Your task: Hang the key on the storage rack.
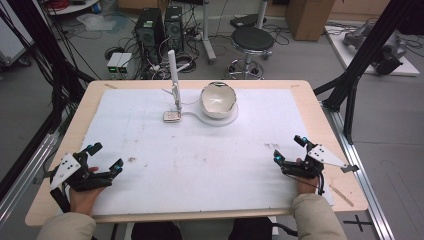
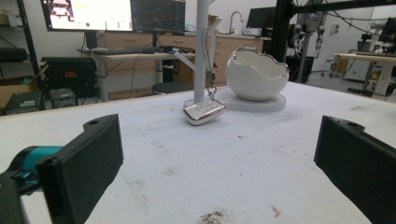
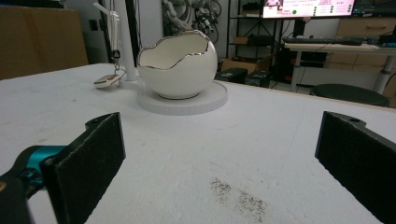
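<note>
The table point(image 1: 320, 107) has a pale wood edge and a white mat point(image 1: 200, 155) speckled with small dark smudges and one reddish fleck. On the mat stand a glossy white bowl point(image 1: 218, 100) with a silver rim, a flat white round base point(image 1: 227, 119) under it, a white post point(image 1: 173, 75), and a silver key fob point(image 1: 171, 116) with a whitish face. Both the left gripper point(image 1: 105, 156) and the right gripper point(image 1: 288, 150) have black jaws with teal fittings and a grey plate marked with black dots, the sleeves point(image 1: 317, 217) are beige, and the stool point(image 1: 252, 39) is black.

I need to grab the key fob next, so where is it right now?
In the high view the key fob lies on the far middle of the white mat, hanging by its chain from the white stand, just left of the egg-shaped bowl.
</note>
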Tool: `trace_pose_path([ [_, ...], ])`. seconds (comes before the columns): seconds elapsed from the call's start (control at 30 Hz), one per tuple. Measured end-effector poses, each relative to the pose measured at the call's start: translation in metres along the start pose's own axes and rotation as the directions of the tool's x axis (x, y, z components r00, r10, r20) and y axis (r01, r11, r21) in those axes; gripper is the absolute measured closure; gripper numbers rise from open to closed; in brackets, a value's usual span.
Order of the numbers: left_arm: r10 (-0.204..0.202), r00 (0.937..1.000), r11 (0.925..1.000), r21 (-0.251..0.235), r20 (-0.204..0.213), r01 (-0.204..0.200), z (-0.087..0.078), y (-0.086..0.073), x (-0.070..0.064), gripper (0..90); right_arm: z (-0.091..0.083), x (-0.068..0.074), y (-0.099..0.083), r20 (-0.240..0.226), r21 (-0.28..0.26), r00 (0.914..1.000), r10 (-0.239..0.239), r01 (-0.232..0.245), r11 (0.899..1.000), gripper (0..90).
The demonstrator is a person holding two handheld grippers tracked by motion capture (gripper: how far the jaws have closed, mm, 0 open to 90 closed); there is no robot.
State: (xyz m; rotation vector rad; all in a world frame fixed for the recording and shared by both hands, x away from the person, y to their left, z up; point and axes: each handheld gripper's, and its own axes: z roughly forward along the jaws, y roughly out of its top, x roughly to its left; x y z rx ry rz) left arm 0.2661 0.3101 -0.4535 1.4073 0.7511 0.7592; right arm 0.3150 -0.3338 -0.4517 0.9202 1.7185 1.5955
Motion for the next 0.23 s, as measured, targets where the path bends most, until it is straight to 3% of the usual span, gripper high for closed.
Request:
trace_pose_path([
  [0.07, 0.026, 0.9997, 0.9997, -0.005, -0.002, -0.026, -0.0006, -0.0003, -0.0025, 1.7, 0.0000, 0.0004, -0.0001, -0.001, 0.002, 1.0000, 0.000, 0.000, 1.000, 0.7],
  [0.17, 0.009, 0.9999, 0.9999, -0.009, -0.008, -0.009, -0.0004, -0.0005, -0.0011, 1.7, 0.0000, -0.0001, -0.0001, 0.000, 0.000, 1.0000, -0.001, 0.001, 1.000, 0.7],
  [0.23, 0.019, 0.9998, 0.9998, -0.007, -0.007, -0.019, -0.0005, -0.0005, -0.0020, 1.7, 0.0002, 0.0004, -0.0001, -0.001, -0.001, 0.9999, -0.011, 0.011, 1.000, 0.7],
])
